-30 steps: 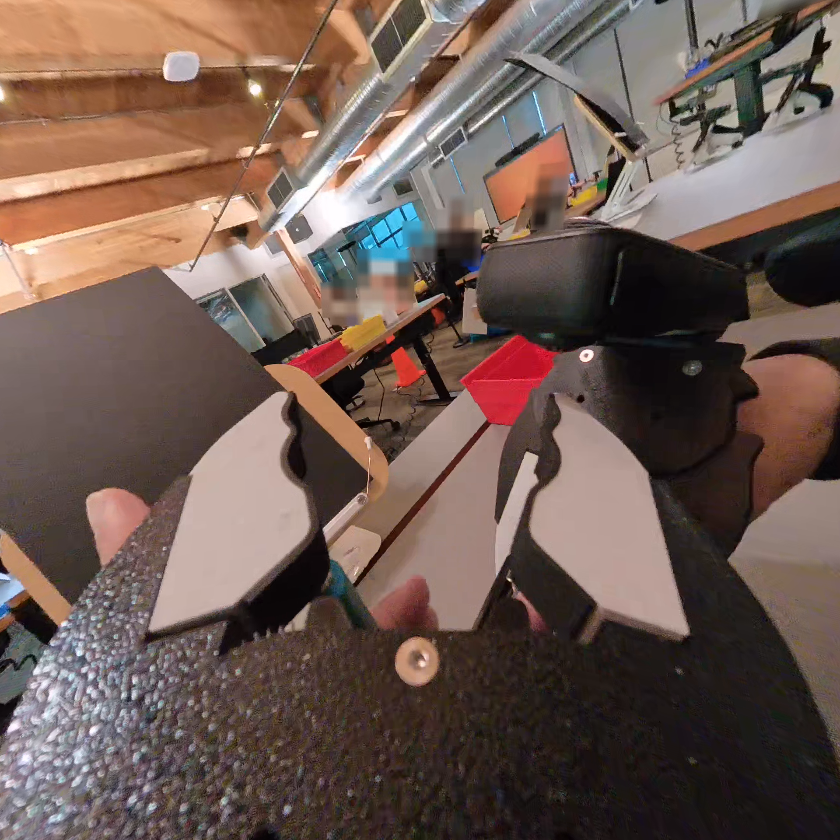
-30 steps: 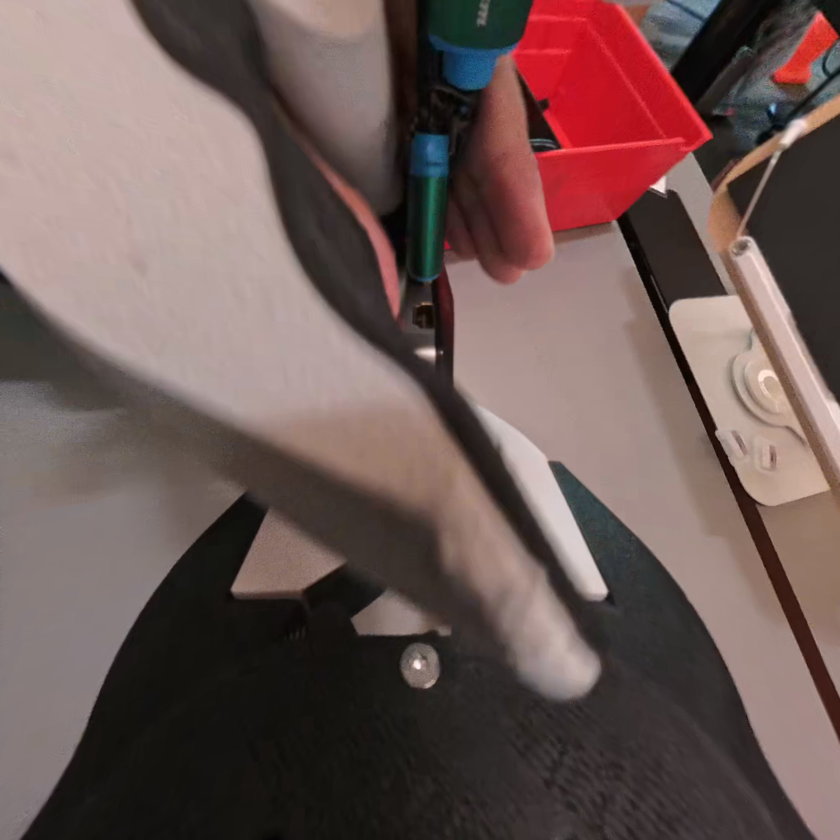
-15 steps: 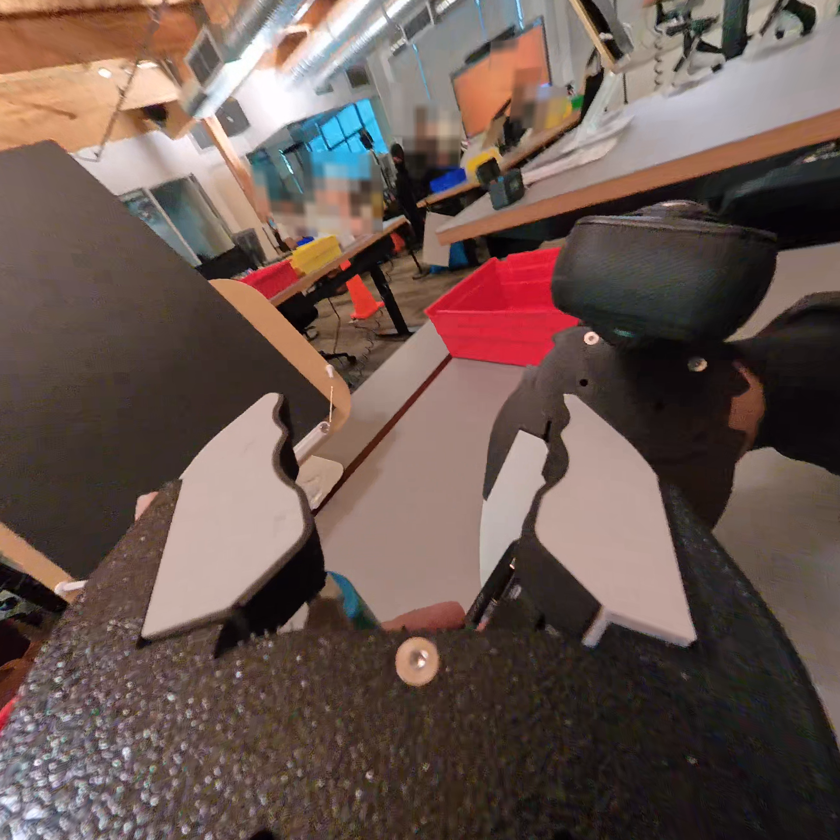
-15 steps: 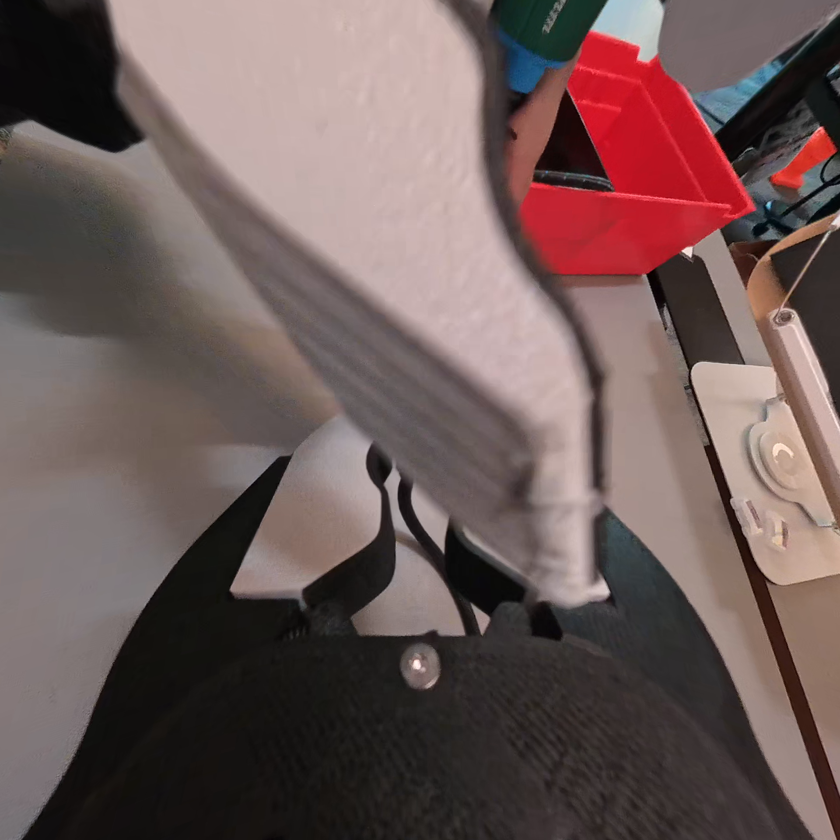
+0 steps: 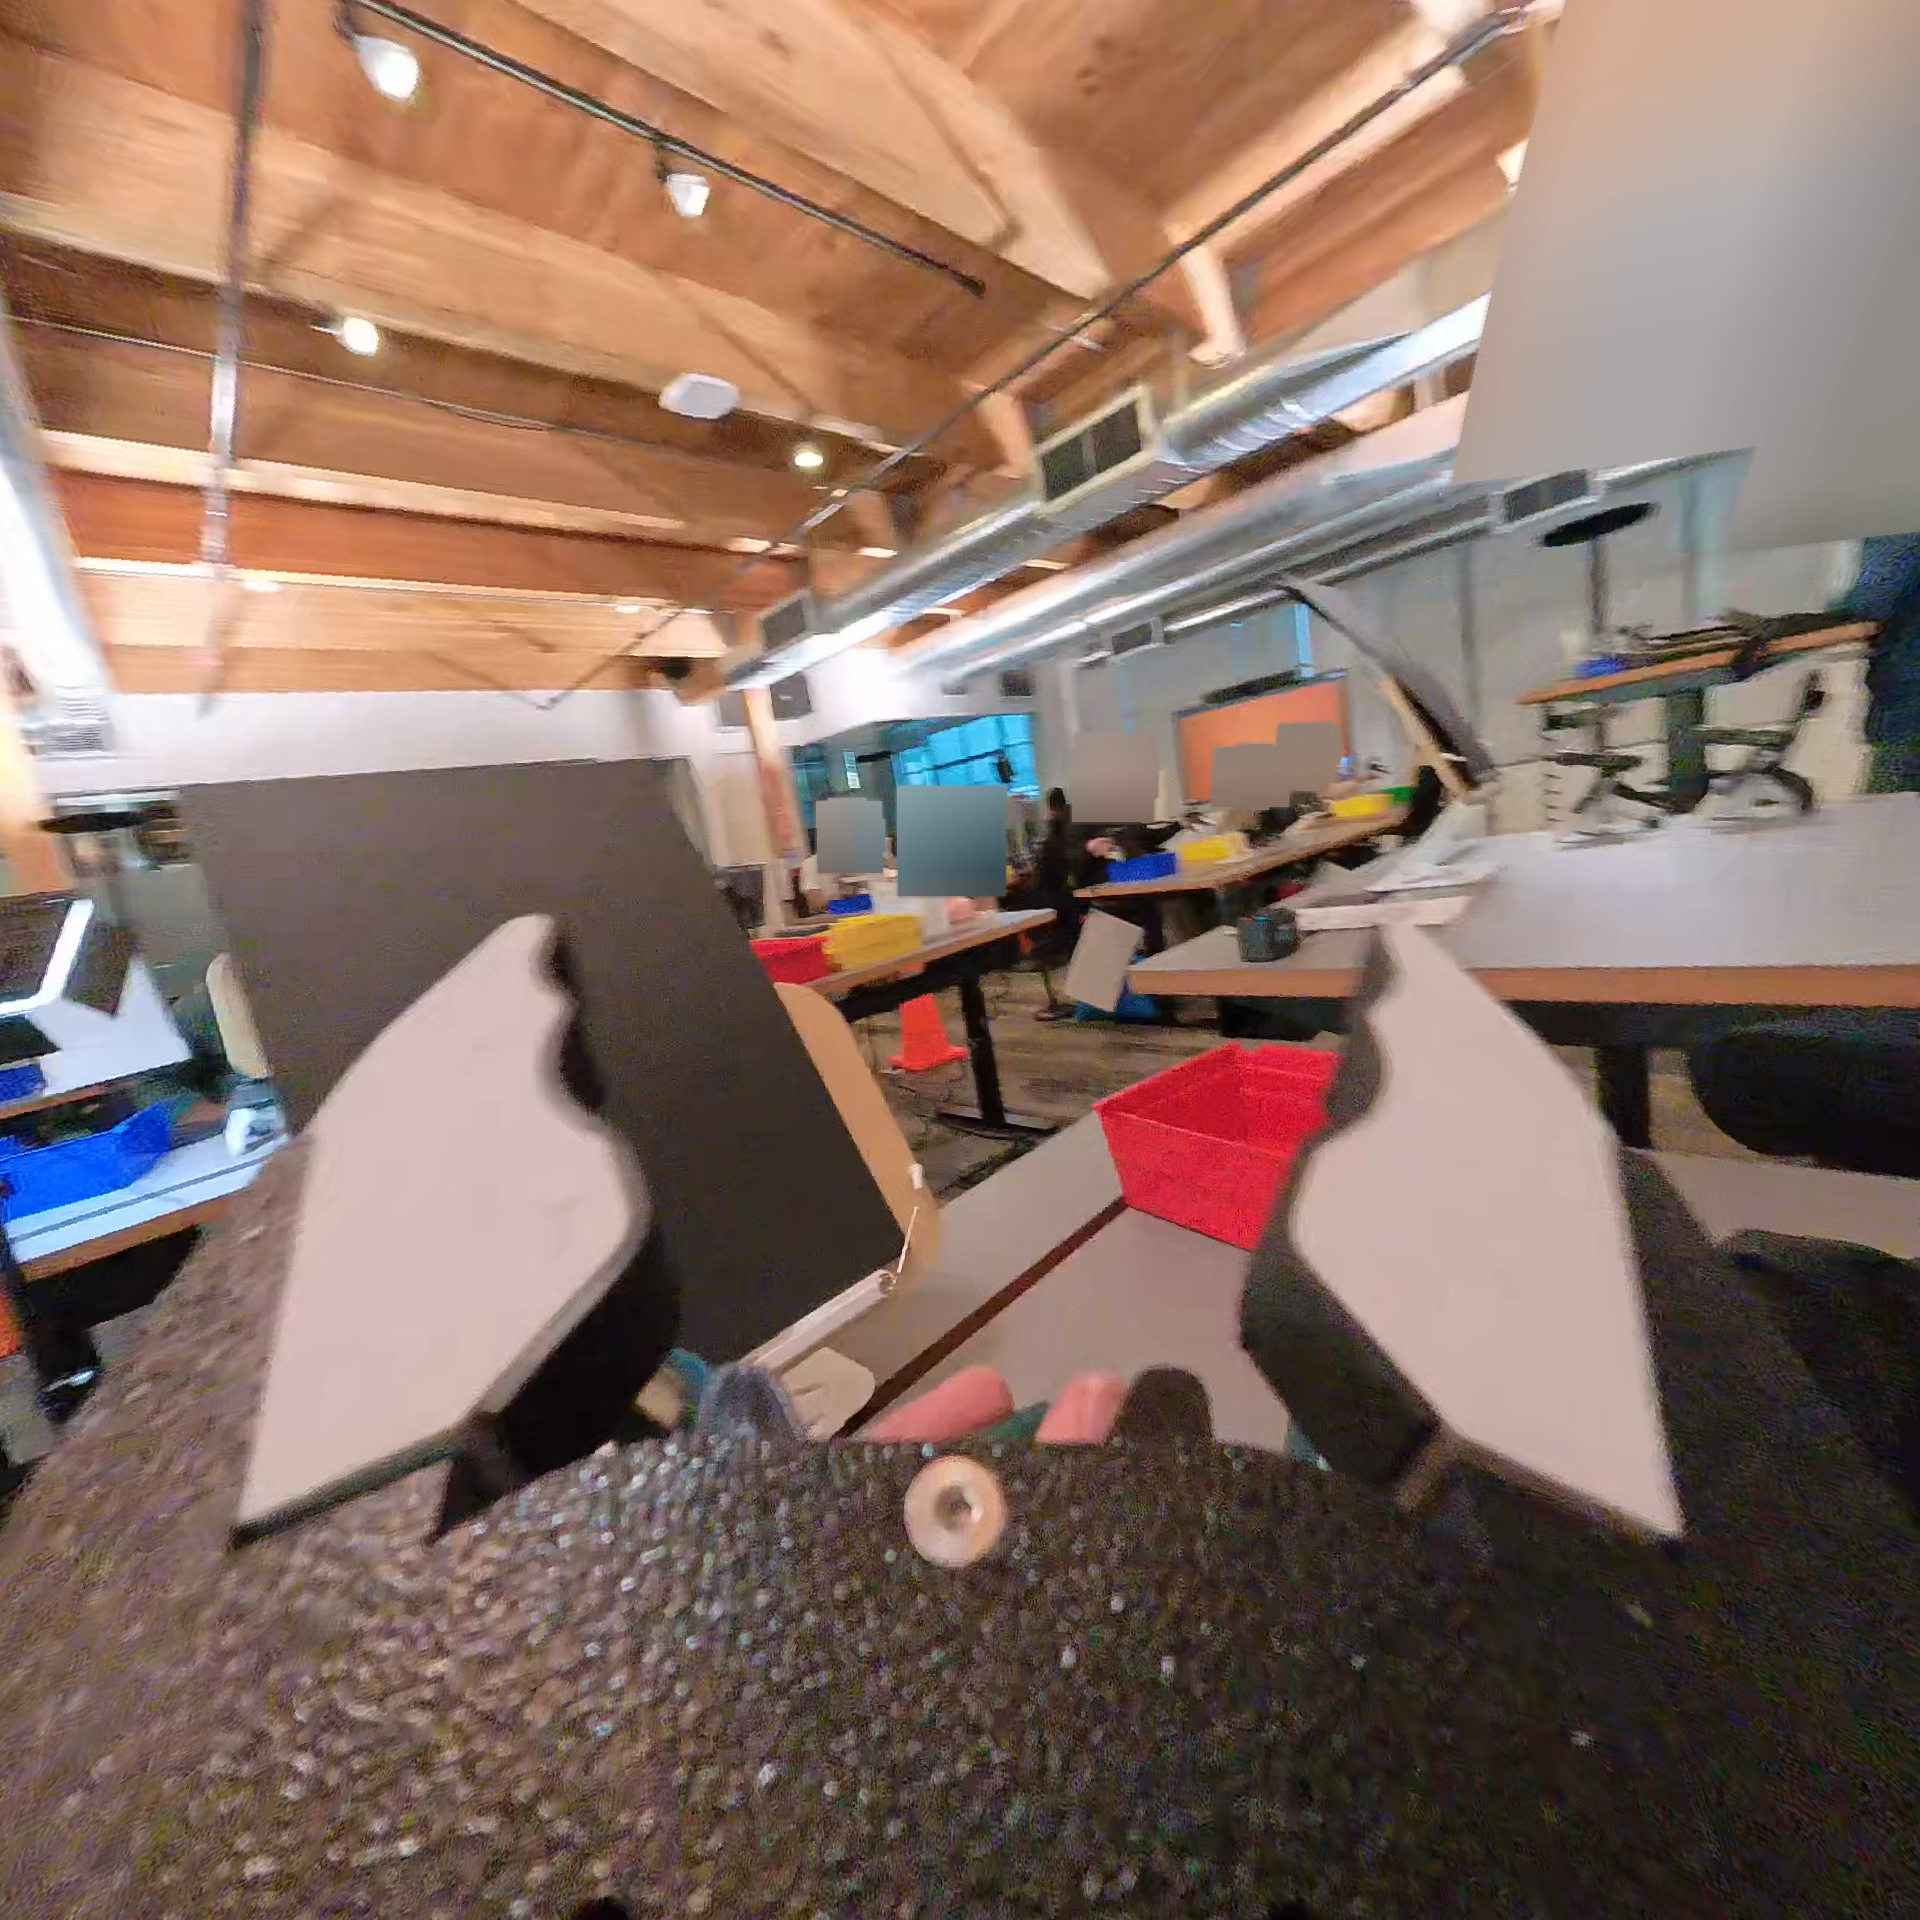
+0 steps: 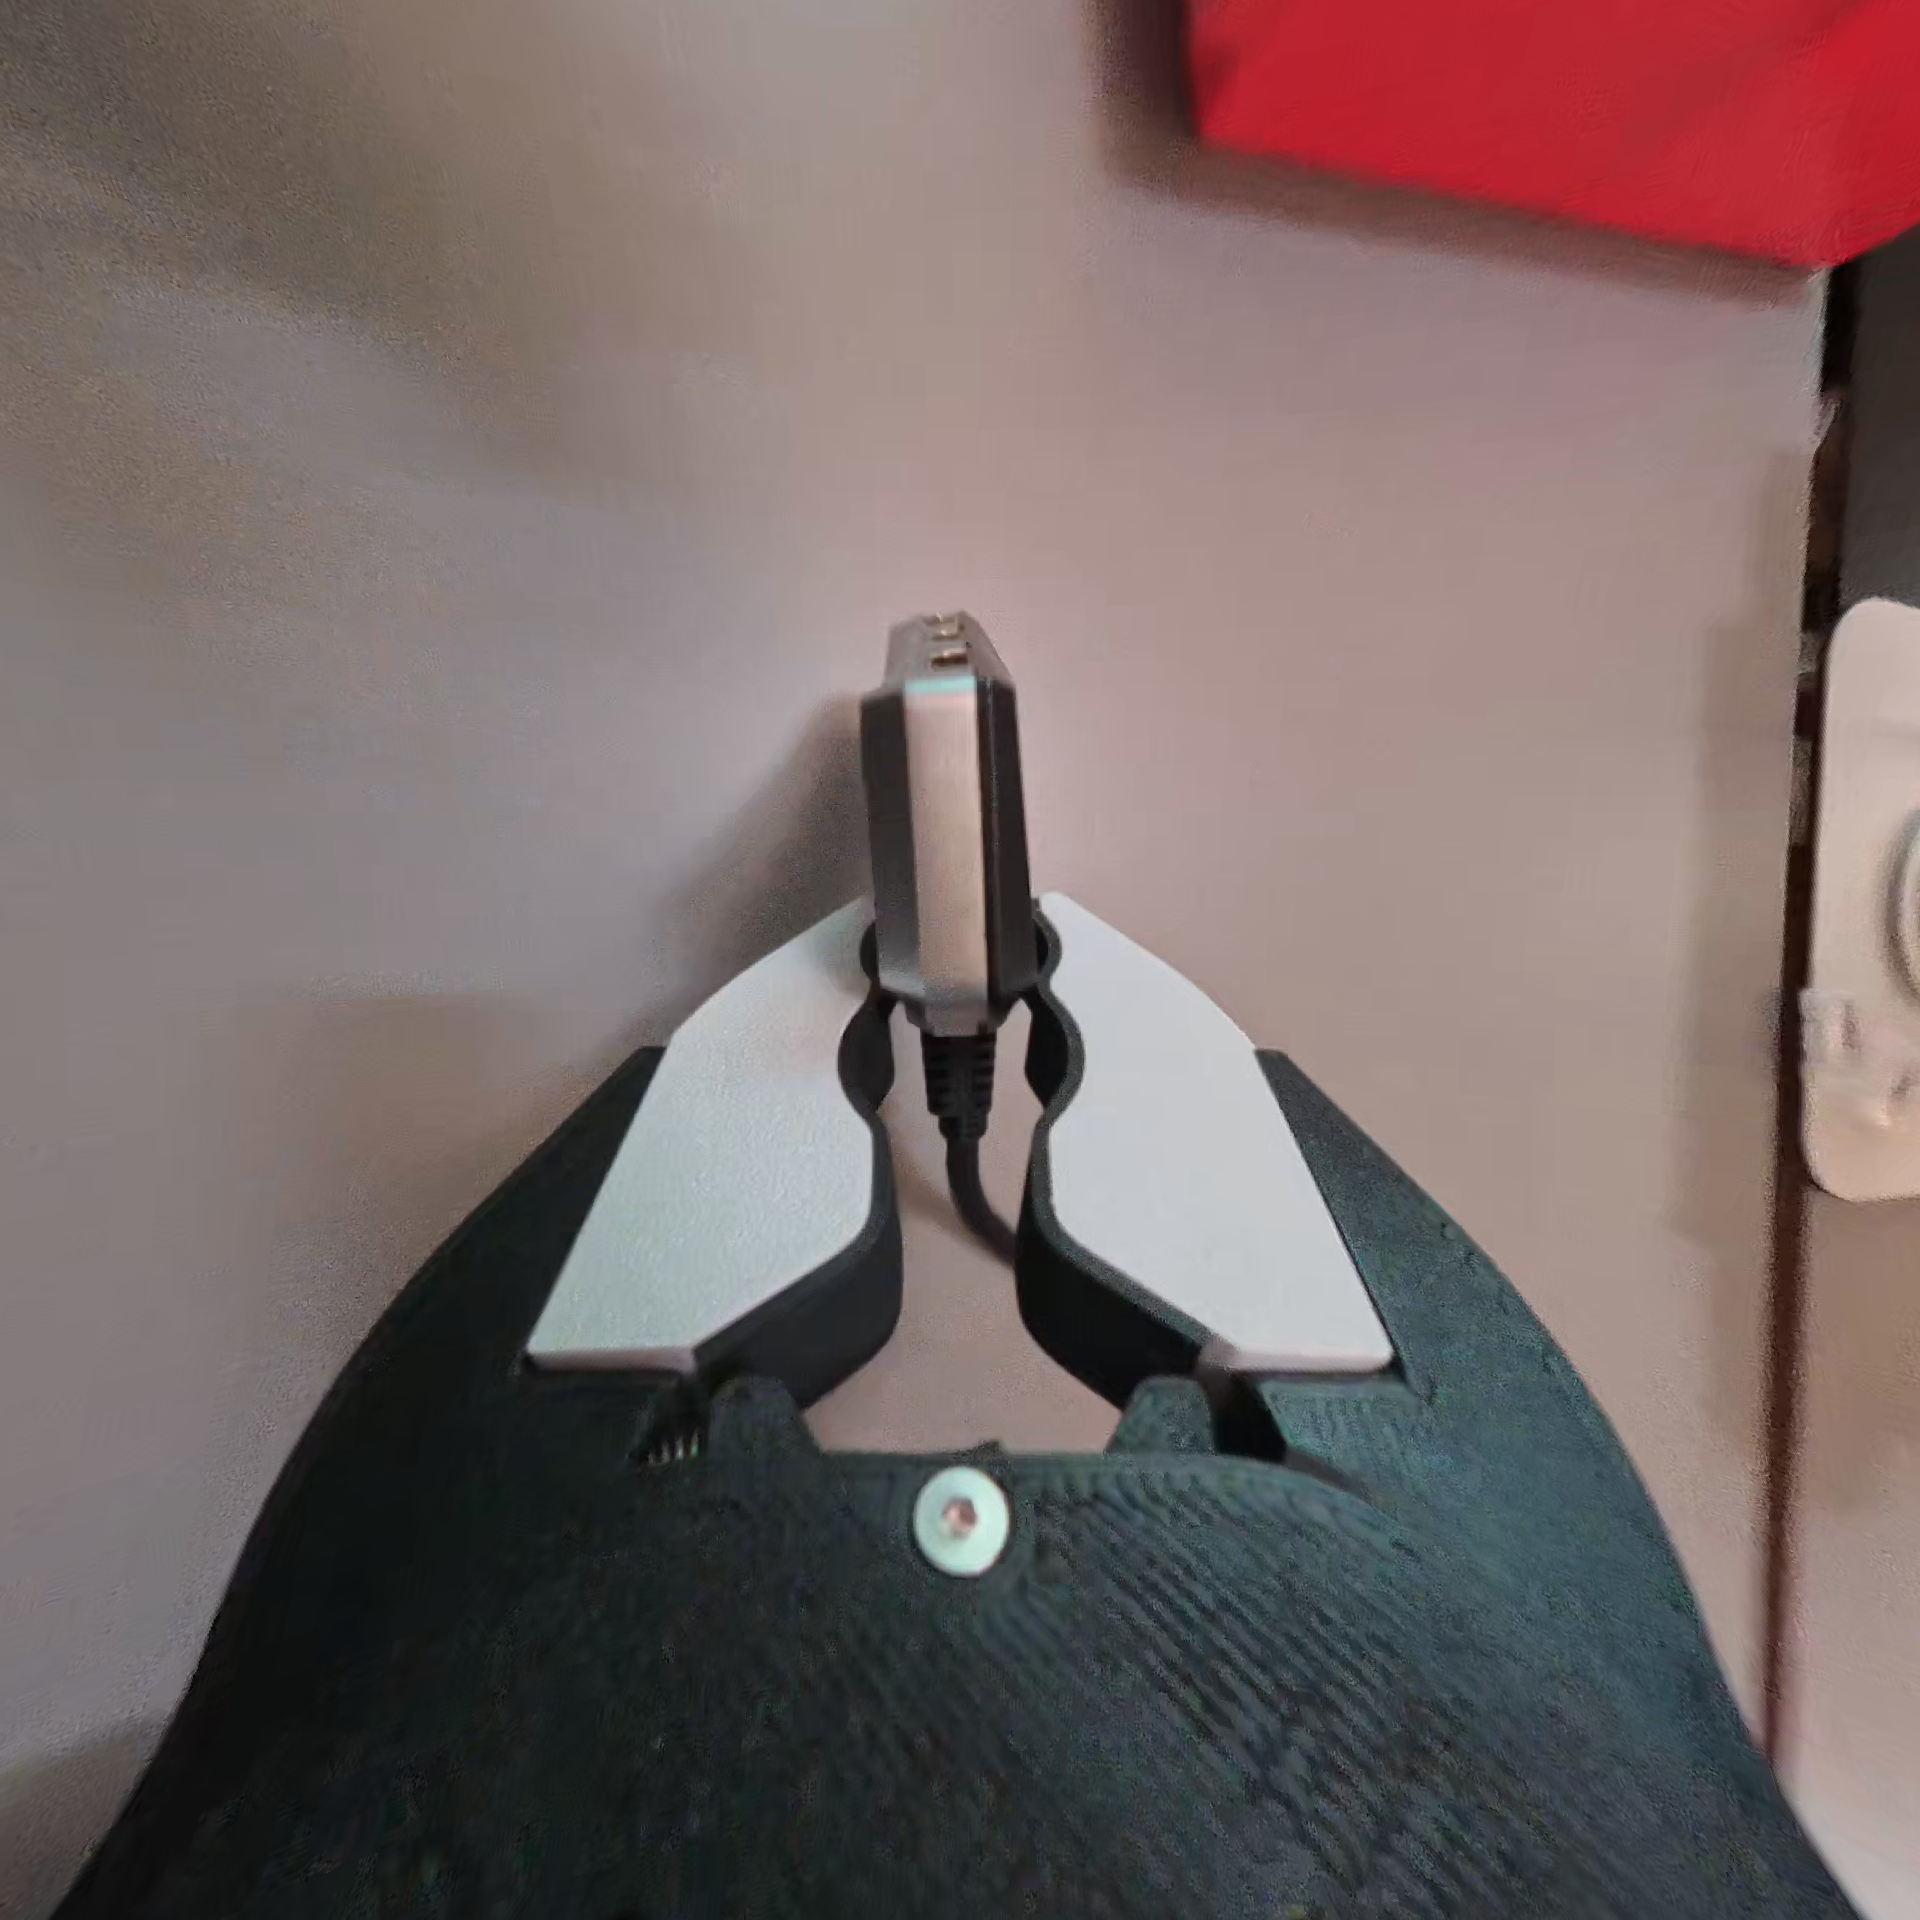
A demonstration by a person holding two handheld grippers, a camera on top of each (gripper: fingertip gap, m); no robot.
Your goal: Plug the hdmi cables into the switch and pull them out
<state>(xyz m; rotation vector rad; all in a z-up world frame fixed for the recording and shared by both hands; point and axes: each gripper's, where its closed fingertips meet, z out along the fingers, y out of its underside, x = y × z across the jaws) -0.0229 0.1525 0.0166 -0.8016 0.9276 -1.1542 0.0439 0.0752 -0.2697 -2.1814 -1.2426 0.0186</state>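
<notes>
The right gripper was clenched on the switch, a small dark box with a brushed grey face, held on edge above the grey counter. Its fingers pinched the box at the near end, just where a ribbed strain relief and a thin black cord left it and ran back between them. The far end carried what looked like small ports, though blur made their kind hard to tell.

The left gripper was released, its fingers spread wide and holding nothing, aimed up across the room. A red bin sat farther along the counter. No HDMI cable showed clearly in either view.

The switch looked light and rigid, a hard shell that would not give under the pinch. Its smooth faces were probably slippery, and a hold at one end left a long lever: pushing a plug into the far ports would likely pivot it in the grip. A hold nearer the middle, across the broad faces, seemed safer. The fixed cord was soft and should not be tugged. A plug would best be taken by its stiff moulded body, never by the cable.
</notes>
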